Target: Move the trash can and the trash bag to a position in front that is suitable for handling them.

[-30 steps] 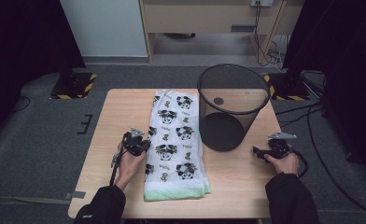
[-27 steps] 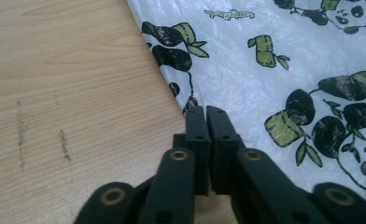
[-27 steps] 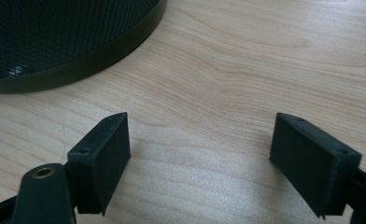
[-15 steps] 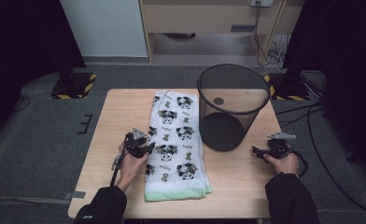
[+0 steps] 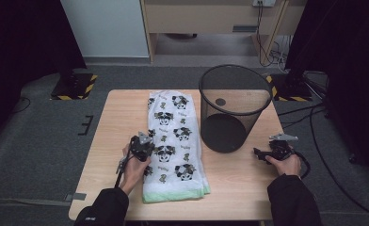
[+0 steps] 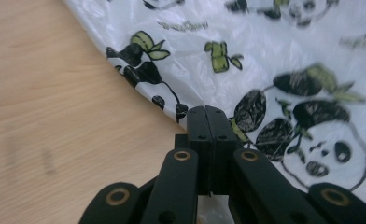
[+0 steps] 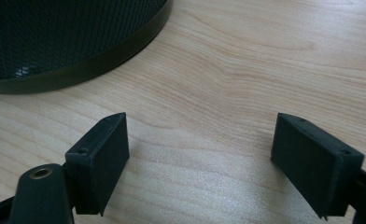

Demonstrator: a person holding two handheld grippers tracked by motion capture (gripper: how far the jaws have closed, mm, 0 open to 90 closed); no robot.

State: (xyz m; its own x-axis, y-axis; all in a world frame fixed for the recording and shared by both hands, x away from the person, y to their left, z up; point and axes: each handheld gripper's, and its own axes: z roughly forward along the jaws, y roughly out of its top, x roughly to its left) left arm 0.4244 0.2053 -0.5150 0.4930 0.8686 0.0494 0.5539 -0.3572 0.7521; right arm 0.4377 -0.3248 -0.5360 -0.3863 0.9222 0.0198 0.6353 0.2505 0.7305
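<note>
My left tongs (image 6: 204, 112) had just snapped together at the edge of the panda-print bag (image 6: 265, 60); my right tongs (image 7: 200, 158) stood apart over bare tabletop (image 7: 246, 70).

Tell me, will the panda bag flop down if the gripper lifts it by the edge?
Probably yes. The panda bag looks like thin, shiny plastic film lying flat and folded, so it should droop and unfold. It likely weighs very little. Its glossy surface may slip, though the left gripper is shut right at its edge.
</note>
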